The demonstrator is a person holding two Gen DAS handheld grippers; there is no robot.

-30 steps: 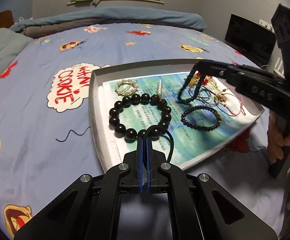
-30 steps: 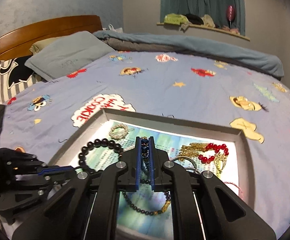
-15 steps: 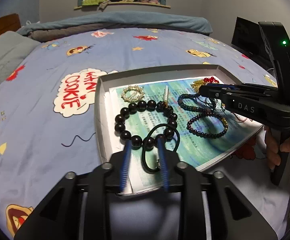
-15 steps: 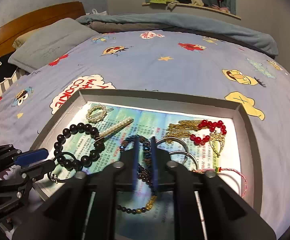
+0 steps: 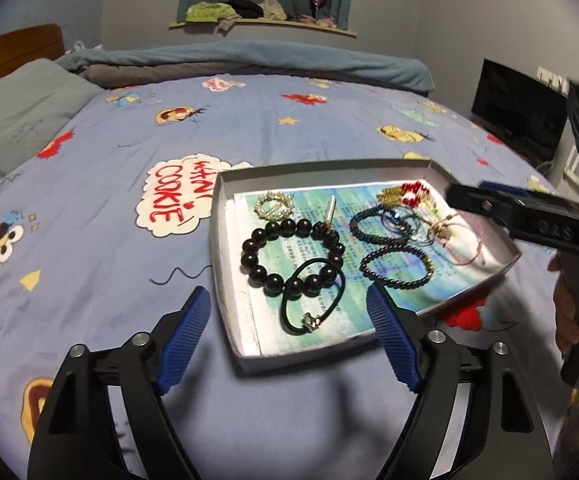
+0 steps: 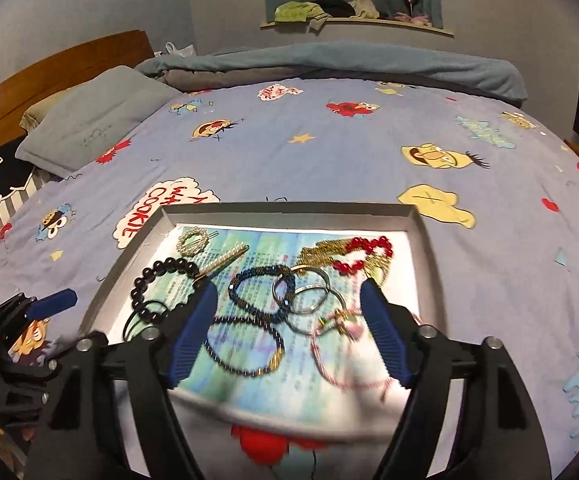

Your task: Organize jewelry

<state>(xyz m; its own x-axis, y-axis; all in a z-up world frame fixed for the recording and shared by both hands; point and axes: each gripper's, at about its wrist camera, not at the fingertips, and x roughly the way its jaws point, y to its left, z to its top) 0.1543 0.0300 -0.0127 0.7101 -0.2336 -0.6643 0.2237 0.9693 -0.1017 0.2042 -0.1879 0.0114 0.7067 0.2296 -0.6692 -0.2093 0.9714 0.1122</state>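
A shallow grey tray (image 5: 219, 248) (image 6: 429, 264) lies on the bed and holds jewelry. In it are a large black bead bracelet (image 5: 257, 246) (image 6: 145, 276), a black hair tie (image 5: 339, 292) overlapping it, a dark blue bead bracelet (image 5: 363, 236) (image 6: 245, 300), a small dark bead bracelet (image 5: 399, 280) (image 6: 249, 368), a pearl ring clip (image 5: 273, 206) (image 6: 193, 242), a pearl bar clip (image 5: 329, 212), red beads (image 6: 365, 254) on gold chains and pink cords (image 6: 345, 376). My left gripper (image 5: 289, 312) is open and empty at the tray's near corner. My right gripper (image 6: 289, 304) is open and empty above the tray.
The bed has a blue cartoon-print sheet (image 5: 109, 168), a grey pillow (image 6: 89, 120) and a wooden headboard (image 6: 61, 64) at the left. A rolled blanket (image 6: 329, 64) lies along the far side. A dark screen (image 5: 517, 112) stands at the right.
My left gripper opened, let the black hair tie drop into the tray and drew back. My right gripper opened, released the dark blue bead bracelet into the tray and pulled back.
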